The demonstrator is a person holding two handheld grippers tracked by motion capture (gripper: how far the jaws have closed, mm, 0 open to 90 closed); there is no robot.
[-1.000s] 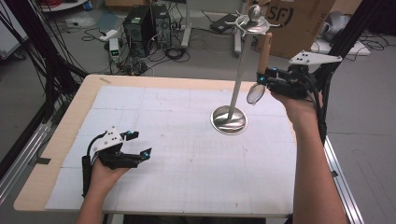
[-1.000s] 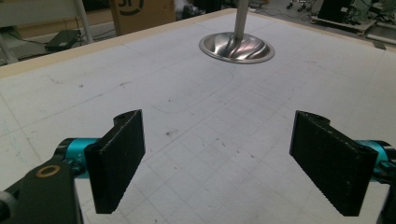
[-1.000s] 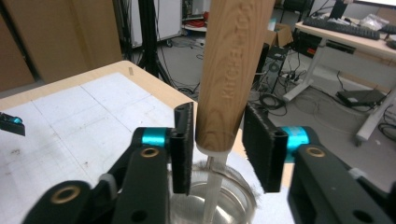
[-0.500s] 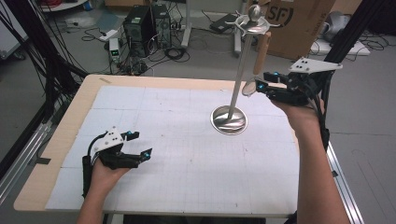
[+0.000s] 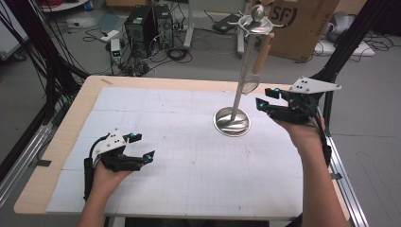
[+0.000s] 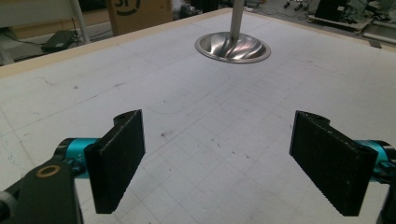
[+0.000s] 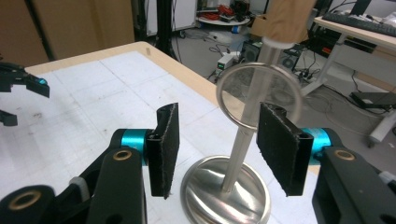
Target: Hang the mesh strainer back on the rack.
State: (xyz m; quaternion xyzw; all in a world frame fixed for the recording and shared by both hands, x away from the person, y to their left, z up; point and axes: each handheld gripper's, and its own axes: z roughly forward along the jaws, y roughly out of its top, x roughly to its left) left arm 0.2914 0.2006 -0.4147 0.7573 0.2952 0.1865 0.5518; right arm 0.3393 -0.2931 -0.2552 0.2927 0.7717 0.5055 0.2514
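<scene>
Left side of the white gridded mat point(image 5: 179, 156) over the pale wooden table point(image 5: 56, 142): left gripper point(image 5: 140, 147) held low near the surface, jaws spread wide with only bare mat between them; in the left gripper view point(image 6: 217, 156) the pads face each other well apart. Centre-right: a tall polished steel stand point(image 5: 242, 80) with a round swirled base point(image 5: 231, 121) and a ring of hooks under a ball finial. From one hook hangs a round magnifying glass with a thin metal rim and tan wooden handle point(image 5: 250, 85), handle uppermost, lens dangling beside the pole. Right: right gripper point(image 5: 263, 102) raised just beside the stand, jaws apart and holding nothing; in the right gripper view point(image 7: 215, 130) the lens point(image 7: 259, 95) sits beyond and a little above the pads. Judgement: the magnifier looks light but free-swinging, glass fragile and slippery, rim thin. Better hold would be the wooden handle point(image 7: 287, 21), stiff and grippy, lifted up off the hook. The stand looks bottom-heavy, yet a sideways tug could tip it.
</scene>
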